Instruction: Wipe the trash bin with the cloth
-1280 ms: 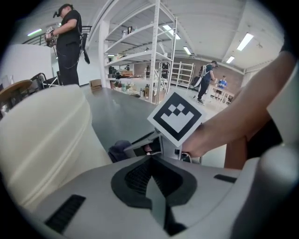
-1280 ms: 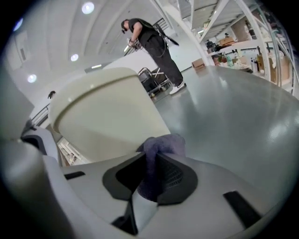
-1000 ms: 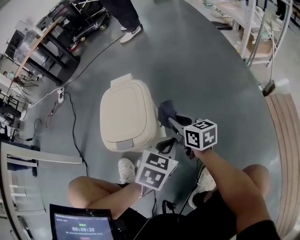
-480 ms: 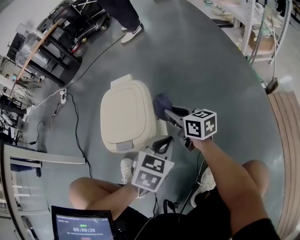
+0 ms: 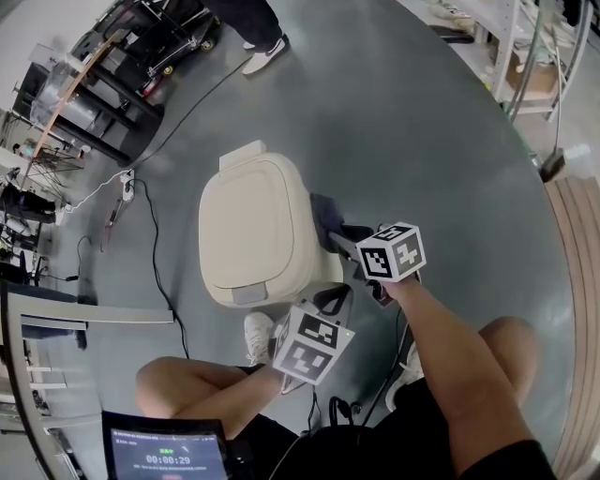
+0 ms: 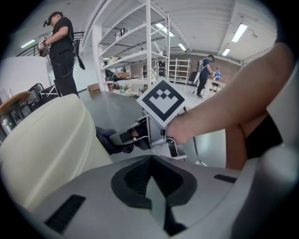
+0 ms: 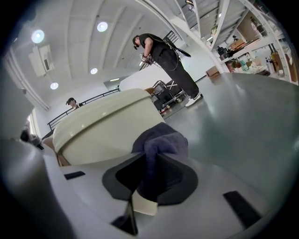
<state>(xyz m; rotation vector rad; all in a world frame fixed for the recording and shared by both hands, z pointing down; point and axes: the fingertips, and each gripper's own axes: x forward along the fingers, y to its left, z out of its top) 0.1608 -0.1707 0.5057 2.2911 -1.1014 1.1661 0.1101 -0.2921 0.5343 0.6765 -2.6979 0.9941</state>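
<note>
While the right gripper (image 7: 148, 161) is clamping a bunched fold of the dark blue cloth (image 7: 161, 140) with its jaws closed hard on it, the wad is pressing on the right side wall of the cream trash bin (image 5: 253, 230), just under the lid edge. Left gripper (image 6: 152, 170) is hovering by the bin's near right corner with its jaws together and nothing between them; can't tell if it's touching the bin. To wipe well, I'm suggesting flattening the cloth on the wall, pushing only lightly sideways so the bin isn't skating, and running overlapping strokes far to near. The left one could be bracing the opposite side. Bin is standing on a glossy grey floor (image 5: 422, 141), probably slippery. A black cable (image 5: 150, 253) is trailing on the left, shelving (image 5: 521, 56) is running along the far right, and a person (image 5: 246, 19) is standing on the far side.
</note>
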